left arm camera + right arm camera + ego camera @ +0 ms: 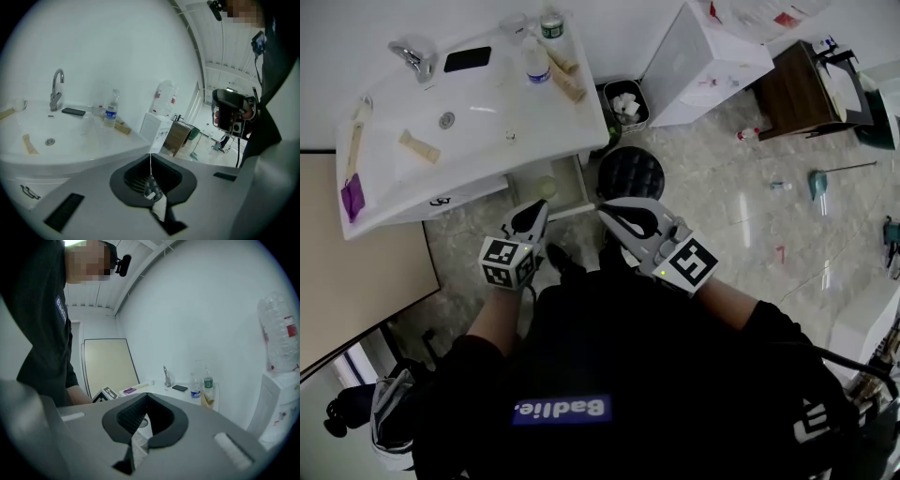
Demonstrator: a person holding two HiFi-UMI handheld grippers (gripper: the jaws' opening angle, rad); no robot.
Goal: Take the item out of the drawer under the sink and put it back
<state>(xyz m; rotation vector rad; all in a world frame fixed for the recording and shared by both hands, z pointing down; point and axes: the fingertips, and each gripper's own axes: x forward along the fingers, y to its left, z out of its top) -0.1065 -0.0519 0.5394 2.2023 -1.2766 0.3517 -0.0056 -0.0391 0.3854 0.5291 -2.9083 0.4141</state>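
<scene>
Hovering closed, ribbed-pad left claw (pixel 542 206) near glossy white sink (pixel 487 122).

Sink (pixel 487 117): one noted.
Faucet (pixel 414 58): one noted.
Bottles (pixel 536 62) (pixel 551 22): two counted.
Phone (pixel 468 59): one noted.
Stool (pixel 630 173): one noted.
Bin (pixel 625 101): one noted.

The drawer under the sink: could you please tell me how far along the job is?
Done: the drawer looks pulled open. In hand: nothing; the left gripper and right gripper are shut and empty. Left: lifting out the pale round item, then returning it.
</scene>
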